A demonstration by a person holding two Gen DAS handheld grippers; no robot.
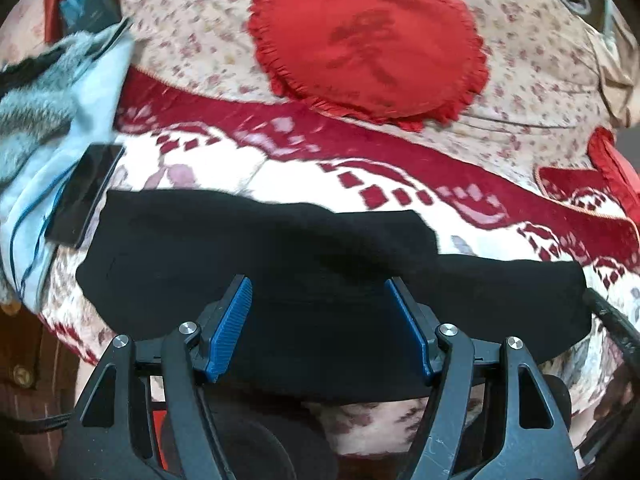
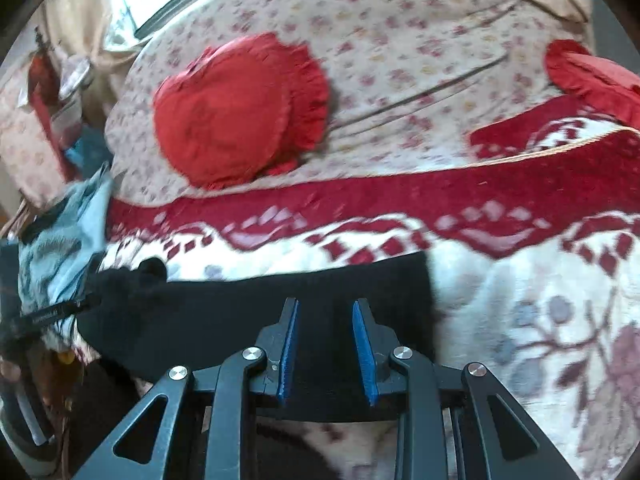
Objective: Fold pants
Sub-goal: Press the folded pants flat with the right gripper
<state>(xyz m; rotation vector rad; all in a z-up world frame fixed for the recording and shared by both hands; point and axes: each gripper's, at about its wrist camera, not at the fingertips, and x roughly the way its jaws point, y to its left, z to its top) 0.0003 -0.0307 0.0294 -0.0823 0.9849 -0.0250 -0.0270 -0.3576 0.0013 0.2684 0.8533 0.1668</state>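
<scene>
On the red-white blanket, black pants lie beneath both empty, open claws.

Both handheld grippers are held forward with fingers parted.

The left black two-finger gripper with blue ribbed pads is spread wide, nothing being gripped between its fingers. The right black two-finger gripper with blue ribbed pads is parted more narrowly, its pads nearly parallel.

Blanket bare beyond pants; phone crowds left edge; red cushion farther back.
</scene>
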